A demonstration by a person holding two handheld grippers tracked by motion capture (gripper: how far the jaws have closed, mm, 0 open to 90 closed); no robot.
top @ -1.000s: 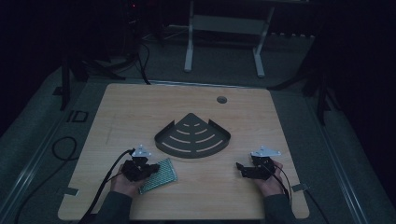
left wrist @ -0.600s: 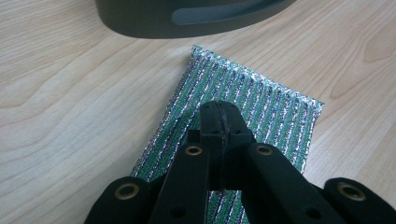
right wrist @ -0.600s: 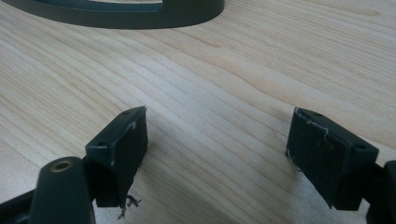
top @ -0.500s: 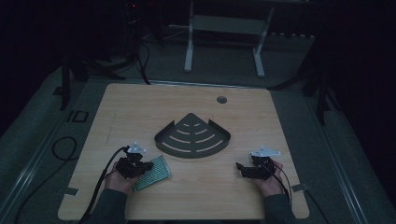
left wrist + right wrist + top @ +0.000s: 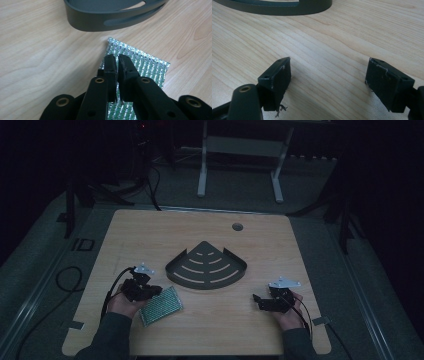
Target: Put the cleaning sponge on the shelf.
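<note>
The left gripper point(image 5: 117, 60) is seen in its own view with its jaws drawn almost together, a thin slit left between them, and the near edge of a silvery green-striped pouch point(image 5: 140, 65) appears to be pinched there, though the actual contact is hidden behind the jaws and the pouch's lower part is cut off by the frame and the gripper body. In the high view the left gripper point(image 5: 150, 292) is held at the pouch's point(image 5: 161, 305) left end, which is covered by the jaws and the left hand point(image 5: 122, 302); the dim light makes the pouch's print hard to read. The pouch is laid flat on the table point(image 5: 200, 235) near its front left, just in front of the dark fan-shaped tray point(image 5: 206, 267) and apart from it; its long axis is run from front left to back right, the free end pointed toward the tray. The right gripper point(image 5: 328, 80) is held wide open over bare wood, nothing between its jaws, and in the high view it point(image 5: 257, 300) is found near the front right, well apart from the pouch. Compared with half a second earlier, the pouch is seen turned slightly and shifted a little rightward with the left gripper, while the right gripper is unchanged
</note>
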